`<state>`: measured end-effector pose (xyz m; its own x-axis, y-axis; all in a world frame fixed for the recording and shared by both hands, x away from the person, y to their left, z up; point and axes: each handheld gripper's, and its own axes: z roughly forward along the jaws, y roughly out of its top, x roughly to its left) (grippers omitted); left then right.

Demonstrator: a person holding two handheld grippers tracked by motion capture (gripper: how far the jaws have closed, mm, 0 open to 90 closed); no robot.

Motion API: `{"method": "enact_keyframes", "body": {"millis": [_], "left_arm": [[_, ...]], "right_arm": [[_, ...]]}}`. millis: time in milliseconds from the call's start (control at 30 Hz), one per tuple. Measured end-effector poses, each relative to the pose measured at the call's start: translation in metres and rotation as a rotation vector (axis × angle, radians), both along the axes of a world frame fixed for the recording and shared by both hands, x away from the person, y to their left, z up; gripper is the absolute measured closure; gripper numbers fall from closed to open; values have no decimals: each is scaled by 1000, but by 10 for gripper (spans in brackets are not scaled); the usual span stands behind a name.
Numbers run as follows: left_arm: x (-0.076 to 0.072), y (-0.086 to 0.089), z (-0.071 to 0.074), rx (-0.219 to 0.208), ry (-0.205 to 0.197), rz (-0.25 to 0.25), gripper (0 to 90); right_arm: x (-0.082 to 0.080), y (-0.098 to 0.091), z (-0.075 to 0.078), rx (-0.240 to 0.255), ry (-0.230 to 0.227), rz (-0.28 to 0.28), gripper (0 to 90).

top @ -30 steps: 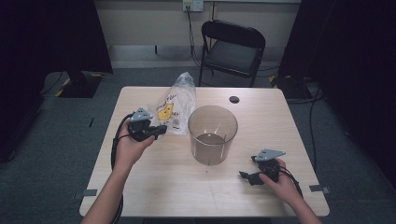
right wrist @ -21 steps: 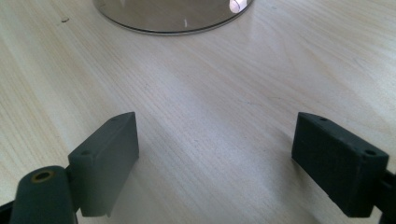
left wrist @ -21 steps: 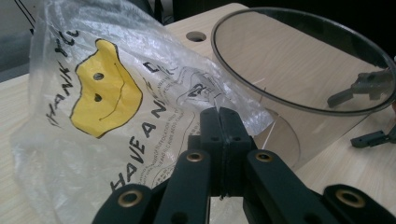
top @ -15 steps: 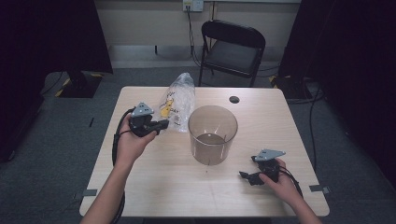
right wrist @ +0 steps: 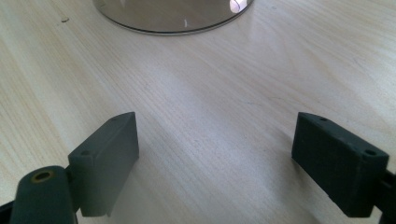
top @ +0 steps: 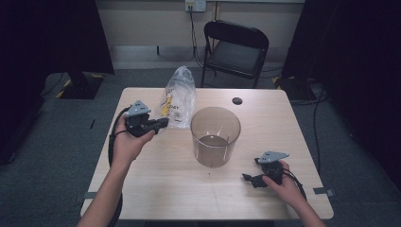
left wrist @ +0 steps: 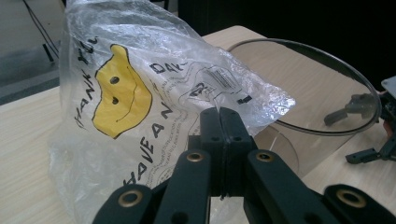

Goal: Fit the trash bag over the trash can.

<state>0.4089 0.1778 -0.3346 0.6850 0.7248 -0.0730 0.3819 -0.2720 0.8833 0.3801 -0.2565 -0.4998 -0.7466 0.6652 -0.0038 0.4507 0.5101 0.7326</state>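
Observation:
A clear plastic bag (top: pixel 178 97) printed with a yellow smiley face (left wrist: pixel 119 93) stands crumpled on the far left part of the table. My left gripper (top: pixel 164 124) is held above the table beside the bag's near left edge. Its jaws are pressed together (left wrist: pixel 219 114) and pinch a fold of the bag's film. A clear round container (top: pixel 215 137) stands at the table's middle, its rim (left wrist: pixel 327 60) just behind the bag. My right gripper (top: pixel 248 179) rests low at the near right of the table. It is open (right wrist: pixel 215 154) over bare wood, with the container's base (right wrist: pixel 168 14) ahead of it.
The wooden table (top: pixel 156 189) is light-coloured. A small black disc (top: pixel 237 100) lies near the table's far edge. A black folding chair (top: pixel 236 47) stands behind the table. Cables hang from a wall socket (top: pixel 195 5). Dark curtains flank both sides.
My left hand has drawn slightly up and away from the near edge with its jaws still together, and the bag's top has risen a little. The right hand has stayed put.

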Motion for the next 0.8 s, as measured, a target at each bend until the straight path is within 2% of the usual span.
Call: {"method": "enact_keyframes", "body": {"millis": [200, 467, 600, 800], "left_arm": [[3, -28, 1, 35, -1, -64, 898], [5, -57, -1, 50, 11, -145, 897], [7, -68, -4, 76, 12, -165, 897], [10, -81, -7, 75, 18, -195, 896]], "right_arm": [[0, 0, 0, 1, 0, -1, 142], [-1, 0, 0, 0, 0, -12, 142], [-2, 0, 0, 0, 0, -15, 141], [-4, -1, 0, 0, 2, -20, 147]]}}
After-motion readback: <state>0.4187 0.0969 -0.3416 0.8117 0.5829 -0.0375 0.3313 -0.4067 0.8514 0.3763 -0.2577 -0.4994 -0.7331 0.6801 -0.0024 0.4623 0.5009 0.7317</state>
